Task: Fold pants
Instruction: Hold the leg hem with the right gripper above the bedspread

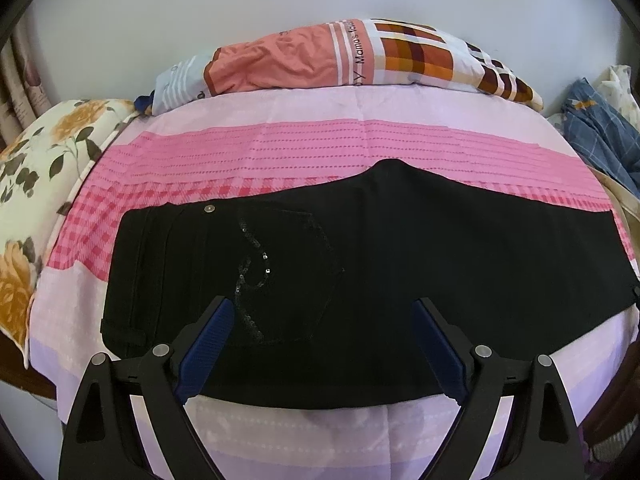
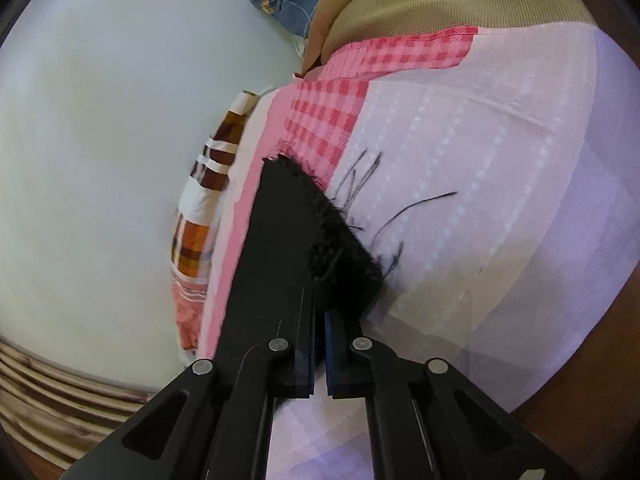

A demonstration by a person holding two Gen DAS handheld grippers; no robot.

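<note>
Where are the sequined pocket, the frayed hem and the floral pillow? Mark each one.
sequined pocket [image 1: 280,276], left wrist view, pocket centre.
frayed hem [image 2: 340,240], right wrist view, fringed edge.
floral pillow [image 1: 44,184], left wrist view, cover's middle.

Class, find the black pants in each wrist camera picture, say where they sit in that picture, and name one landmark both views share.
Left wrist view: the black pants lie flat across the middle, waistband at left, above the open left gripper.
Right wrist view: only their frayed hem shows, at lower centre, pinched by the shut right gripper.
Shared landmark: the pink checked sheet.
</note>
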